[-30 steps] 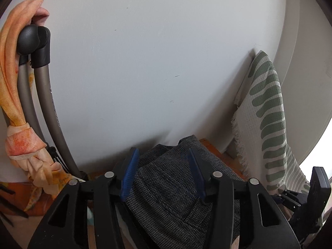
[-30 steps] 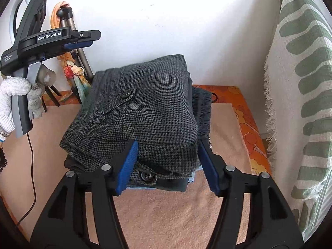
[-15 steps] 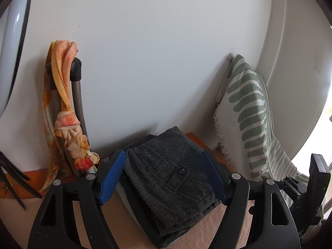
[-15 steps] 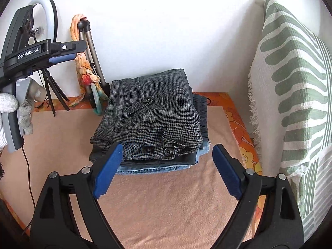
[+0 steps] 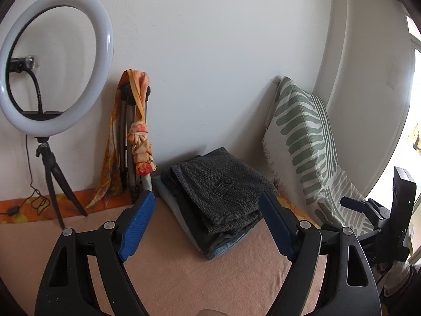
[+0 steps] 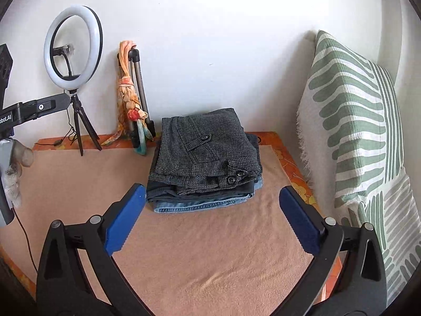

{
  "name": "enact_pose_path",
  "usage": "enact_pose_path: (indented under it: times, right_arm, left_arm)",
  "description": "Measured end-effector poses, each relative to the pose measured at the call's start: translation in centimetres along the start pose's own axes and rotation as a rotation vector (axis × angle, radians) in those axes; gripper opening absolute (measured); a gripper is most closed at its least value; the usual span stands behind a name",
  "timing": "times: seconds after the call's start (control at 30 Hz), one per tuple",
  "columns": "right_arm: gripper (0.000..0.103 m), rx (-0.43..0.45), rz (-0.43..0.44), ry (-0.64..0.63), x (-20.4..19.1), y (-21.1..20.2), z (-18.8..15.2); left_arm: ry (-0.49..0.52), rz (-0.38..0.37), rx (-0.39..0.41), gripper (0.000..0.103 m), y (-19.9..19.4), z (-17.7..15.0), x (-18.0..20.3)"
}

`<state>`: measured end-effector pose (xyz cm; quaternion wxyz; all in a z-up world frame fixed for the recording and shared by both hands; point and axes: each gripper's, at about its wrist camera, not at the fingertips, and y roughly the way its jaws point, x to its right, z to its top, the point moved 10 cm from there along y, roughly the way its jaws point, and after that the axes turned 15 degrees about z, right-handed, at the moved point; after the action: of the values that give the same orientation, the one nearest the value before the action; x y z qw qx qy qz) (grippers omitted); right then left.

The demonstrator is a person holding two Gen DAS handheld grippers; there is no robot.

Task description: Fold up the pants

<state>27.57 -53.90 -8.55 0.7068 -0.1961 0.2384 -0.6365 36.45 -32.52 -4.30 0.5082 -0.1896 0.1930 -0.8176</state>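
The folded grey houndstooth pants point(image 5: 221, 187) point(image 6: 202, 150) lie on top of a stack of folded dark and blue denim garments point(image 6: 200, 202) at the back of the peach-covered surface, near the wall. My left gripper point(image 5: 208, 223) is open and empty, a short way in front of the stack. My right gripper point(image 6: 210, 216) is open and empty, also in front of the stack, clear of it. The left gripper's body shows at the left edge of the right wrist view point(image 6: 29, 110).
A ring light on a small tripod point(image 6: 72, 50) and a folded tripod with an orange scarf point(image 6: 131, 97) stand against the back wall at the left. A green-striped cushion point(image 6: 355, 131) leans at the right. A peach cloth point(image 6: 197, 250) covers the surface.
Both grippers have opened wider and pulled back from the stack, letting go of the grey pants, which stay on top of the stack.
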Motion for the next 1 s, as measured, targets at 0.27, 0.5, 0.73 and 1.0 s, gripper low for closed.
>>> enact_pose_path:
  times: [0.27,0.5,0.73,1.0]
  right_arm:
    - [0.103,0.043,-0.024,0.031,-3.0,-2.2,-2.7]
    - [0.103,0.064,-0.059,0.019,-5.3,-3.0,-5.1]
    - [0.103,0.071,-0.065,0.063,-6.2,-2.5,-7.2]
    - [0.103,0.086,-0.087,0.089,-6.0,-1.7,-8.3]
  left_arm:
    - [0.027,0.018,0.018,0.087,-6.1,-4.4,-1.0]
    - [0.053,0.090,0.017,0.088,-8.6,-9.3,-2.1]
    - [0.085,0.124,0.006,0.088,-9.0,-12.5,-2.5]
    - [0.110,0.132,0.020,0.088,-9.1,-13.5,-2.8]
